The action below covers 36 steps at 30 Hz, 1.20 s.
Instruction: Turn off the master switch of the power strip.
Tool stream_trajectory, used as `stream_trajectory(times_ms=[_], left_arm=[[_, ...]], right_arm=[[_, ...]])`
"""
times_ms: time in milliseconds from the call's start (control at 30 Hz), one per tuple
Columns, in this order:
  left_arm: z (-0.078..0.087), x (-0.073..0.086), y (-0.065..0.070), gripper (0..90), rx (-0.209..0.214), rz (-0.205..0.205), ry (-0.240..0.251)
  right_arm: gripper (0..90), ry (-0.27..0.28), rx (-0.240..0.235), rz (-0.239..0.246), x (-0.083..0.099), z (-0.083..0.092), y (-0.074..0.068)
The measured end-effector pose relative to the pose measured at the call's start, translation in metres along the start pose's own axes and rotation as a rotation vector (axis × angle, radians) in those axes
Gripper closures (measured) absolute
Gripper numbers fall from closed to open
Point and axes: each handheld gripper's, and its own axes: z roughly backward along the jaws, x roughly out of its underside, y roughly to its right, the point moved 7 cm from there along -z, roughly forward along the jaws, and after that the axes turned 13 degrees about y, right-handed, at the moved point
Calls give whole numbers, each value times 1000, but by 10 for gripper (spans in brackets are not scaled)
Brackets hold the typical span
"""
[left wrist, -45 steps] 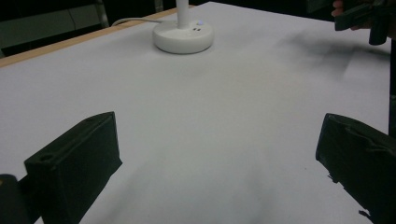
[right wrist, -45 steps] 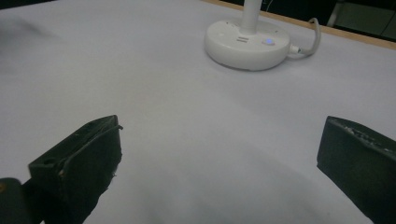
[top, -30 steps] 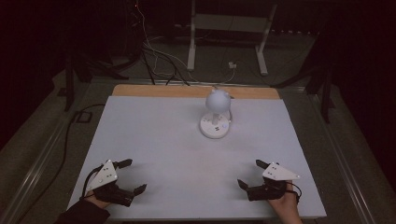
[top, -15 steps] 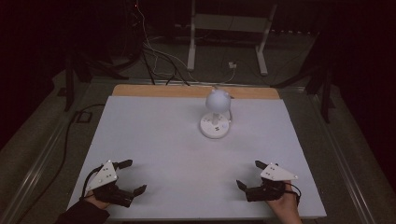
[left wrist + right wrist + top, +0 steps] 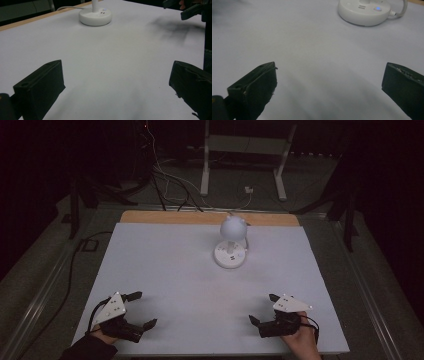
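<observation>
Currently we hold both grippers low at the near edge of the white table (image 5: 165, 270), and neither has anything in it. Our left gripper (image 5: 139, 310) rests near the front left corner with its two black jaws spread wide. Our right gripper (image 5: 264, 309) rests near the front right corner, its jaws equally wide apart. In the left gripper view and the right gripper view alike, bare white surface lies between the jaws.

One object stands on the table: a small white desk lamp (image 5: 232, 245). It has a round flat base (image 5: 230, 255), a short upright stem and a ball-shaped head (image 5: 233, 226) on top. It sits toward the far side of the table, a little right of centre, well apart from both grippers. A white cord (image 5: 402, 10) leaves the base at the back. In the right gripper view a small blue light (image 5: 377, 8) glows on the base beside a pair of dark slots.

What matters for a reach is direction. From our right gripper the lamp lies ahead and slightly to the left; from our left gripper it lies ahead and well off to the right. We judge the right gripper to be the nearer of the two, with the straighter path. The lamp's long axis is vertical, so jaws coming in level would close across the stem or base from the sides.
</observation>
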Motion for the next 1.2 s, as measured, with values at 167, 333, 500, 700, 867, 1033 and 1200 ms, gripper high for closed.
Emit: stream_trajectory(times_ms=[167, 333, 500, 700, 867, 1033, 1200], left_arm=[[0, 0, 1, 3, 0, 1, -1], [0, -1, 1, 3, 3, 2, 0], [0, -1, 1, 3, 3, 2, 0], [0, -1, 1, 3, 4, 3, 1], [0, -1, 2, 3, 4, 2, 1], [1, -1, 2, 3, 5, 8, 4], [1, -1, 2, 3, 5, 8, 4]], right_arm=[[0, -4, 2, -18, -14, 1, -3], [0, 26, 11, -25, -29, 2, -1], [0, 48, 19, -40, -41, 2, 4], [0, 68, 17, -50, -54, -1, 8], [0, 76, 1, -62, -65, -4, 9], [0, 87, -9, -55, -76, -9, 8], [0, 88, -21, -42, -84, -15, 7]])
